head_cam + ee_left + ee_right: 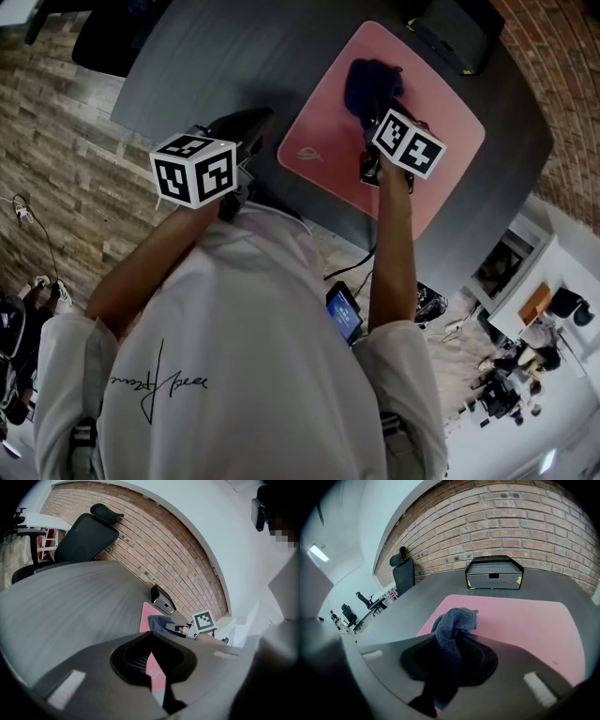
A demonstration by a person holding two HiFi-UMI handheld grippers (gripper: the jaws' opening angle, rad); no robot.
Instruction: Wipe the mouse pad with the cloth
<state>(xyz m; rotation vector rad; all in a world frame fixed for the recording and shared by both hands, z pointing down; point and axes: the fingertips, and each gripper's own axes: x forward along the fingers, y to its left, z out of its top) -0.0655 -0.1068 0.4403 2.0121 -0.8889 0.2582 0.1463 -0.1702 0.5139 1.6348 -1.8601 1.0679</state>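
Right claw (pixel 375 117) is closed on the dark blue knitted cloth (pixel 370 82). In the right gripper view the cloth (pixel 454 625) runs through between the jaws and ends as a bunch just in front of the tips, and it rests on the pink rectangular mouse pad (pixel 525 620).

In the head view the pad (pixel 328 112) lies turned like a diamond on the dark grey desk (pixel 206 66), and the cloth is on its upper part. Most of the bare pink surface is to the right of the claw and below it in the frame, so I judge that the wiping strokes must go that way.

Left claw (pixel 251 127) is at the left of the pad, over the desk. Its jaws meet at the tips and hold nothing (pixel 151 637). The right claw is clearly the nearer one.

For writing, I see a pale logo (pixel 307 153) on the left corner of the pad, but I cannot read it. A handwritten line on the back of the white shirt (pixel 159 382) is also not readable. A black box (pixel 494 573) behind the pad carries a small yellow sticker (pixel 518 580), too small to read.
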